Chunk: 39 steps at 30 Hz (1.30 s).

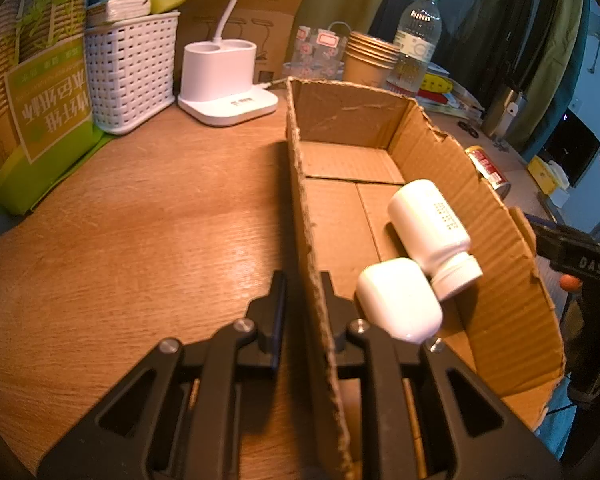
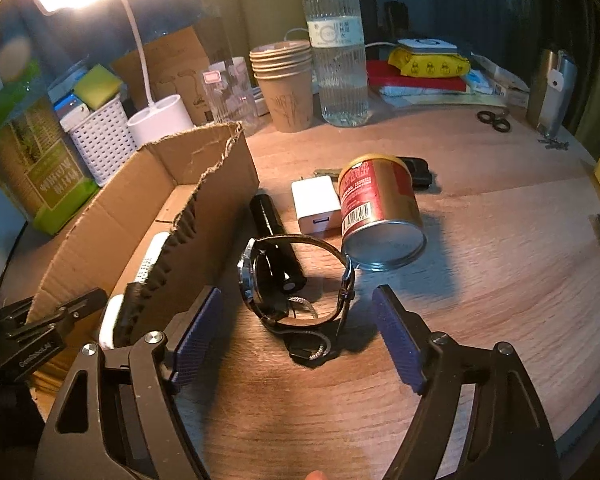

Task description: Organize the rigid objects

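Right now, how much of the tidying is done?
Two white bottles already lie in the cardboard box. The left hand-held gripper pinches the box wall; the right hand-held gripper is open around the watch. The flashlight, charger and can remain outside.

Item count, desk and box

I count two white bottles (image 1: 428, 220) (image 1: 400, 300), one box (image 1: 500, 248), one can (image 2: 380, 208), one watch (image 2: 296, 280), one flashlight (image 2: 274, 236), one charger (image 2: 316, 204), one water bottle (image 2: 338, 48).

left hand-held gripper (image 1: 302, 284): fingers nearly closed | right hand-held gripper (image 2: 298, 300): fingers spread wide, low
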Each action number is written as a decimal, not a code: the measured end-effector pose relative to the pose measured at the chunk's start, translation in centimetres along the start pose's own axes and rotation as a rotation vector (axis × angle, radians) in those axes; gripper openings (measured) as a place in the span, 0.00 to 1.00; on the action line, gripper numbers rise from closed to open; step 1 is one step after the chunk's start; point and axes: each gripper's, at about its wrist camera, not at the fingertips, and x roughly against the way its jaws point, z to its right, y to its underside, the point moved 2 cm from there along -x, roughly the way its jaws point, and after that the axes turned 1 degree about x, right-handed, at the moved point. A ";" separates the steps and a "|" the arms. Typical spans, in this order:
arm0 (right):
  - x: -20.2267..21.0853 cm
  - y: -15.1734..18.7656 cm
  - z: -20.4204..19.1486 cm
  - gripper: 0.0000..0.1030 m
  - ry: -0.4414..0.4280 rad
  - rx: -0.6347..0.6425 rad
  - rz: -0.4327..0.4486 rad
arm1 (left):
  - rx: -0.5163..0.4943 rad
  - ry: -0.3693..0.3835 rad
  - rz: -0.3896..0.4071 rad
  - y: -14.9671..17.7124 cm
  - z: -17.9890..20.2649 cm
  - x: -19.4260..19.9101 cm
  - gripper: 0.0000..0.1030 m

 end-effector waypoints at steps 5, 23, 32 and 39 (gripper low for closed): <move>-1.0 -0.1 0.0 0.78 -0.004 0.001 -0.013 | 0.000 0.000 -0.001 0.0 0.0 0.0 0.16; -3.2 -0.3 0.1 0.76 0.038 0.007 -0.041 | 0.000 0.003 -0.001 0.1 0.1 0.0 0.16; -2.9 -0.2 -0.4 0.68 0.046 0.029 -0.032 | 0.000 0.004 -0.002 0.1 0.1 0.0 0.16; -1.9 -0.1 -0.2 0.67 0.057 0.024 -0.016 | -0.001 0.004 -0.002 0.1 0.0 0.0 0.16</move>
